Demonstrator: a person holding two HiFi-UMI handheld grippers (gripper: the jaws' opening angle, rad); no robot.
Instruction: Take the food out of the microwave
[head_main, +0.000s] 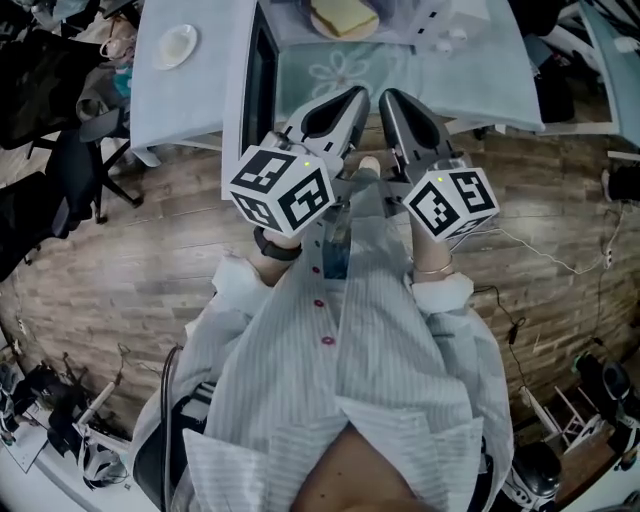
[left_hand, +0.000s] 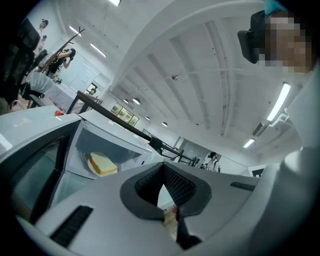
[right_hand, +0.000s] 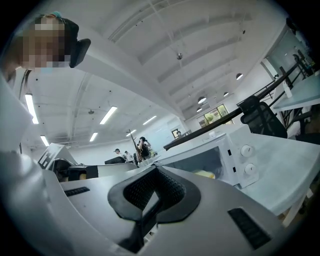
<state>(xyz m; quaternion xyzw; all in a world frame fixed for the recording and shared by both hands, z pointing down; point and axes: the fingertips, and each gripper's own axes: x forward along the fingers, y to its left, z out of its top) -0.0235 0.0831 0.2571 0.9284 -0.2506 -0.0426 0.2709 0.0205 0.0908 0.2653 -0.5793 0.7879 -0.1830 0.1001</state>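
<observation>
At the left of the table (head_main: 190, 100) lies a small white plate (head_main: 175, 45). The door (head_main: 262, 75) of the microwave (right_hand: 235, 160) stands open, and the food (left_hand: 102, 164), maybe a slice of bread, rests inside. Before it the left gripper (head_main: 348, 105) and the right gripper (head_main: 398, 108) are side by side, both with jaws closed together and empty.
</observation>
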